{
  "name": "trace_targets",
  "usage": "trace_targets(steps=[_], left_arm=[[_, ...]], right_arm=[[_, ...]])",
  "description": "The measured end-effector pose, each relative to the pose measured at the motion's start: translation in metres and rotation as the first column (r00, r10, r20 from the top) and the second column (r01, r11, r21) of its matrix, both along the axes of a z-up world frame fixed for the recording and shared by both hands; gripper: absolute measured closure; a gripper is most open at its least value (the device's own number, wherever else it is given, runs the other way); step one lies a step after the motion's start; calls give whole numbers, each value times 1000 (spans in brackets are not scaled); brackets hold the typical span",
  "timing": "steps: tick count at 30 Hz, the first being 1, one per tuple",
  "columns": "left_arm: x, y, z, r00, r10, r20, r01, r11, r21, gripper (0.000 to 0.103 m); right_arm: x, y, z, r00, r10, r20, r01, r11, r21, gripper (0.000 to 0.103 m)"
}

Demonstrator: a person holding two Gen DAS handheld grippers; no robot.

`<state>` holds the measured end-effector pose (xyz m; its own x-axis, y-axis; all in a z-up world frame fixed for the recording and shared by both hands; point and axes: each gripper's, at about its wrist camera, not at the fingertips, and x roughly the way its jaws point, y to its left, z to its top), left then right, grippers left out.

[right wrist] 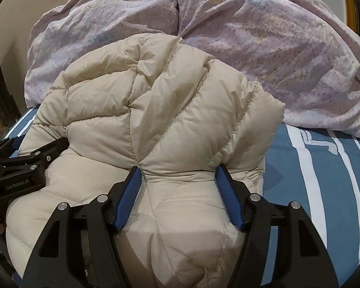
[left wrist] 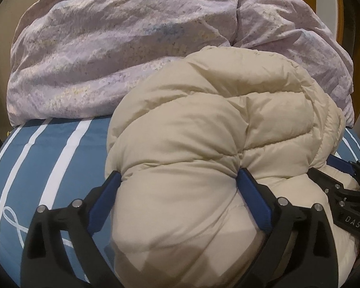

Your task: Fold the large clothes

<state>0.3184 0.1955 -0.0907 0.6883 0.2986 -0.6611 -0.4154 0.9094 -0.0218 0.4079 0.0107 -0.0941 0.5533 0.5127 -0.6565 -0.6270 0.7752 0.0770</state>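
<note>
Evidently soft, light and springy, the folded puffer jacket bulges between both grippers: left gripper and right gripper each pinch a thick near-edge fold.

Warm, dim indoor light; both fisheye views bend and darken at the corners, shadows pool along the bottom edge, focus soft throughout.

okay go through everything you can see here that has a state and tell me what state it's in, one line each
Cream quilted puffer jacket: bunched into a thick folded bundle on the bed.
Left gripper: blue pads pressing into a fold of the jacket.
Right gripper: blue pads pinching another fold of the jacket.
Lilac patterned duvet: crumpled in a heap behind the jacket.
Blue sheet with white stripes: spread flat under the jacket.
</note>
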Motion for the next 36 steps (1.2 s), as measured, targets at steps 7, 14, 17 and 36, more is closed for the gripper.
trace_targets(steps=[7,14,17,36], left_arm=[[3,0,-2,1000,6,-16,-6,1000,-2,3],[5,3,-4,1000,6,-21,-7,1000,-12,2],[5,3,-4,1000,7,-21,-7,1000,-12,2],[7,3,-5,1000,8,-22,-8,1000,-13,2]], right_arm=[[1,-2,-1,1000,-2,-20,2,1000,12,35],[4,-4,-2,999,-11,-38,12,1000,22,31],[5,-5,-3,999,-15,-45,16,1000,26,28],[6,-7,-4,998,-24,-65,27,999,35,23]])
